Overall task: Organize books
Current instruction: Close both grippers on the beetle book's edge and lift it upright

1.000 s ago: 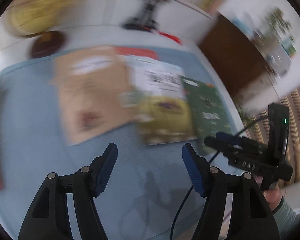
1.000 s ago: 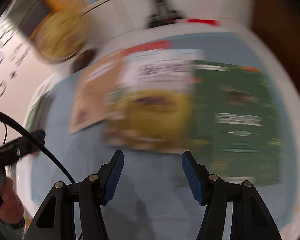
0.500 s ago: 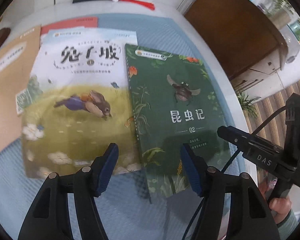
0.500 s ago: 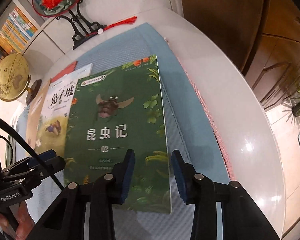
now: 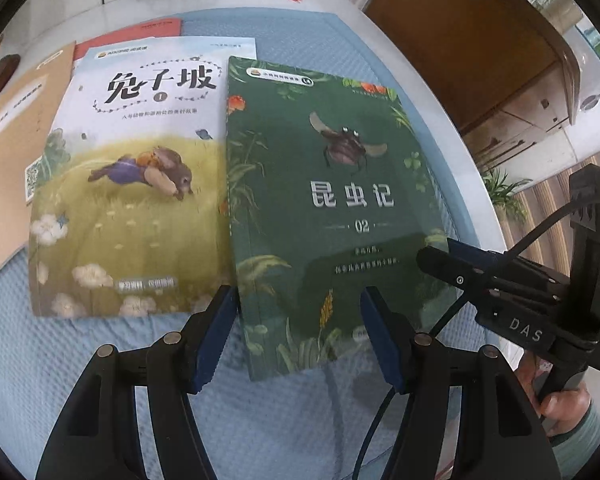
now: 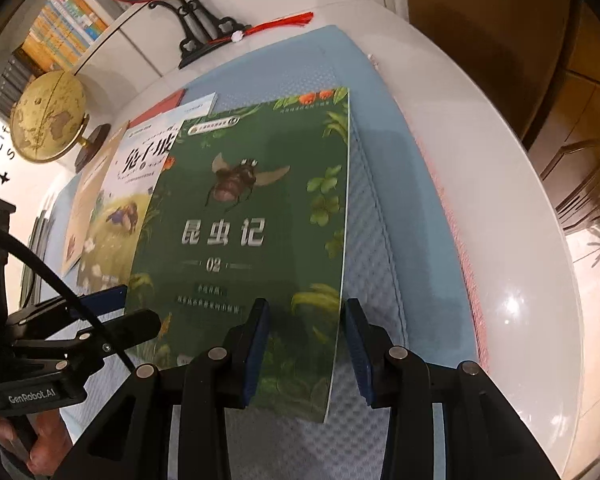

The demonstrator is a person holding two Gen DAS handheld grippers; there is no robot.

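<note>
vs 0.5 s ago: both grippers closer in on the green book [image 5: 324,208], which fills more of each view; right gripper [image 6: 304,344] jaws have spread wider, now straddling the book's right edge, one finger over the cover, the other over the mat, not clamped on anything. Left gripper [image 5: 296,336] also released, jaws wide apart above the book's near-left corner, gap unchanged

Layout, big to small:
- white round-edged table [image 6: 500,208], glossy, with glare spots
- blue mat [image 5: 60,360] with a quilted dimpled texture, covers most of the tabletop; all books lie on it
- green book flat, face up, glossy cover with a beetle and leaves, rightmost of the row, overlapping the right edge of the rabbit book [image 5: 132,184]
- rabbit book, white-and-yellow meadow cover, lies over a red book [image 5: 140,32], of which only the top strip shows
- tan book [image 5: 8,148] furthest left, partly under the rabbit book
- wooden cabinet [image 5: 472,40] beyond the table's right side
- globe [image 6: 48,116], brass-coloured, on a dark round base at the far left
- black ornamental stand [image 6: 196,28] with a red tassel [image 6: 284,24] at the table's back edge

Right gripper's cable crosses the left wrist view at lower right, in front of the book's corner
</note>
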